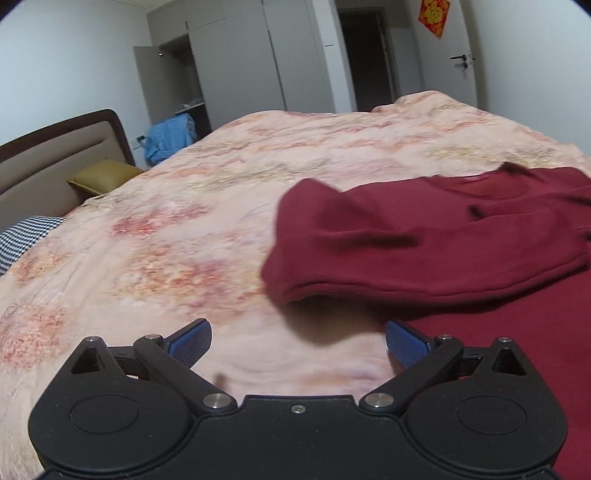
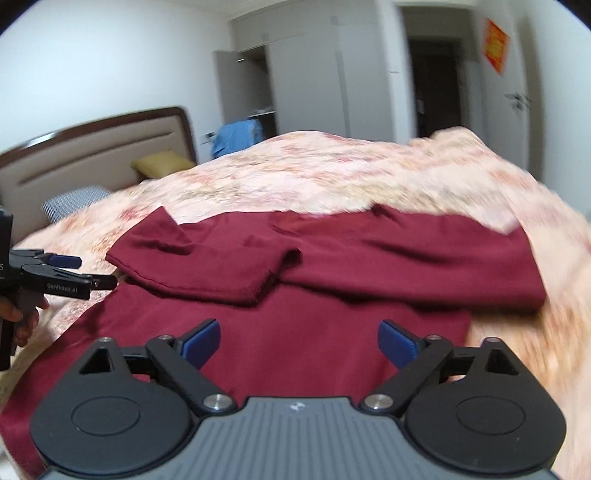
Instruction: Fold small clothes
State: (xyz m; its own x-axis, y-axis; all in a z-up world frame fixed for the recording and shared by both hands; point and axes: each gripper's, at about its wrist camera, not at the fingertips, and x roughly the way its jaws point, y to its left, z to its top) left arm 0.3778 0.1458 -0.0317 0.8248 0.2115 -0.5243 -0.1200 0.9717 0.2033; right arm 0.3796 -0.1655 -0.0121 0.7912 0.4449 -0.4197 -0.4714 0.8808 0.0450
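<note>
The dark red garment [image 2: 332, 258] lay spread flat on the bed, a soft matte knit with a stitched hem. One sleeve [image 2: 192, 266] was folded across its chest as a blunt-ended band, and the other ran across from the far side. Under it was a quilt [image 1: 184, 240], plush and faintly rumpled, printed in pale peach with blurred pink and yellow blossoms.

The left gripper [image 1: 297, 343] hung over bare quilt with its jaws spread wide and nothing between them; the folded sleeve end lay just ahead and to its right, and the garment's body touched nothing of it that I could see. Its pads [image 1: 192, 341] were blue and finely ribbed, set on black angular arms with round steel pivots.

The right gripper [image 2: 299, 343] was likewise released, jaws apart and empty, poised over the lower body of the garment, which filled the space ahead of it and beneath. Off to its left, seen side-on, was the other tool, a black wedge with a blue pad, and a hand [image 2: 22, 317] wrapped round the handle.

Farther ahead of both grippers stood a padded beige headboard [image 2: 103, 155] rimmed in dark wood (its corner rounded), a mustard cushion [image 2: 162, 164], a small-checked pillow [image 2: 74, 201], some blue cloth [image 2: 236, 138] heaped by a grey wardrobe [image 2: 314, 81] with a door ajar, and a red diamond-shaped paper ornament [image 1: 434, 16] on a white door.
</note>
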